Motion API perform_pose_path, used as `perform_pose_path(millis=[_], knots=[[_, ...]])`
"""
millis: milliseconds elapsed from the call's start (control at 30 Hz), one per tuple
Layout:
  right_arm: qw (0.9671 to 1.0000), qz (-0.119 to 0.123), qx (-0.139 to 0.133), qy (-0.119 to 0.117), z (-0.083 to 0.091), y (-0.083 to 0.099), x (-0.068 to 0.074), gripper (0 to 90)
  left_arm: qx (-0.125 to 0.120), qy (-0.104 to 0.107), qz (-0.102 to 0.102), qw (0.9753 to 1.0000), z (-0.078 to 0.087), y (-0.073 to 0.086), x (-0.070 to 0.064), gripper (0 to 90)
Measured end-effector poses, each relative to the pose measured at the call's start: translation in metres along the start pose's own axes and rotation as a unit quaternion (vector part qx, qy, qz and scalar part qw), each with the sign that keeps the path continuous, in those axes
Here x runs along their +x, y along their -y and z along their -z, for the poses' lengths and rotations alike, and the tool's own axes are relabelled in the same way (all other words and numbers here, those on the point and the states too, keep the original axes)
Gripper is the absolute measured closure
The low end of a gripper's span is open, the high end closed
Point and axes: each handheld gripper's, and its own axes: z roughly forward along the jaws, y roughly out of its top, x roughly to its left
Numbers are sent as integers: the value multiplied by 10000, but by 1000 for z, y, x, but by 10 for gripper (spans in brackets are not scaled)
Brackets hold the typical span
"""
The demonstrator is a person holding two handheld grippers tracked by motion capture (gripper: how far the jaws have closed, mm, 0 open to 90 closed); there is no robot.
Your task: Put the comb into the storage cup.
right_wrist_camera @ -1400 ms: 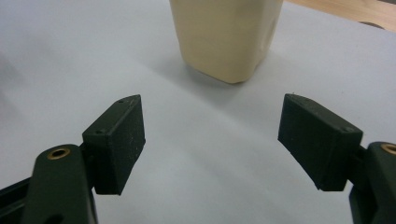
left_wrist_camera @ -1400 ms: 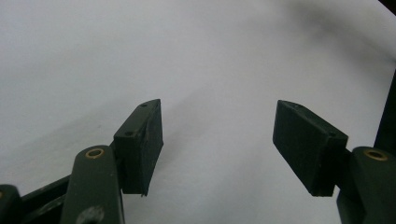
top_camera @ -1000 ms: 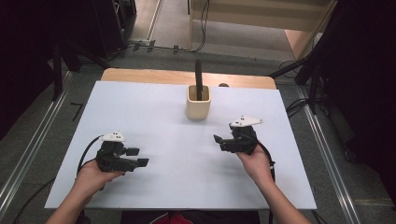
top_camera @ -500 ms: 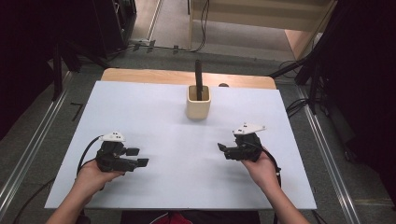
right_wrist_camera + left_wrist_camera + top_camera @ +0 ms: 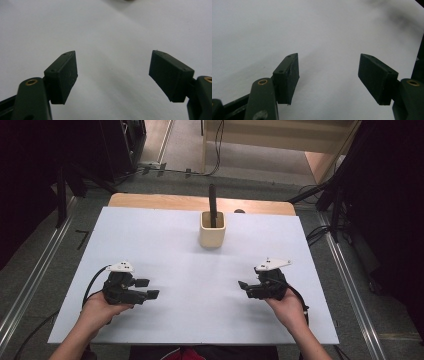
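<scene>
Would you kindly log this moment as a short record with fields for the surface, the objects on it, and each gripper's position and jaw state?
surface: white table top
holder: cream square cup, far centre
contents: dark stick standing upright in the cup
left gripper: near left, low over the table, jaws open, nothing between them
right gripper: near right, low over the table, jaws open, nothing between them
contact: neither gripper touches the cup

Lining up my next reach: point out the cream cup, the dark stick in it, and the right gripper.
cream cup [image 5: 212,236], high view, on its front wall.
dark stick [image 5: 212,200], high view, on the shaft above the cup's rim.
right gripper [image 5: 243,289], high view, between its open fingertips.
</scene>
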Motion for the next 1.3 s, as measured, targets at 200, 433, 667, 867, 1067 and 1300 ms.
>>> perform_pose_path(millis=[200, 433, 667, 867, 1067, 1300], knots=[[10000, -29, 60, -21, 5, 8, 0, 211, 14, 12, 0, 10000, 0, 0, -1, 343], [9999, -110, 59, -75, 13, 19, 0, 211, 18, 24, -1, 10000, 0, 0, -1, 343], [9998, -118, 135, -111, 17, 29, -1, 211, 18, 37, -11, 10000, 0, 0, -2, 342], [9997, -184, 166, -77, 23, 38, -3, 211, 20, 31, -29, 10000, 0, 0, -3, 342], [9997, -165, 170, 15, 28, 44, -4, 211, 16, 32, -22, 10000, 0, 1, -2, 343], [9998, -120, 169, 72, 31, 49, -4, 209, -3, 41, -22, 10000, 0, 1, -2, 342]])
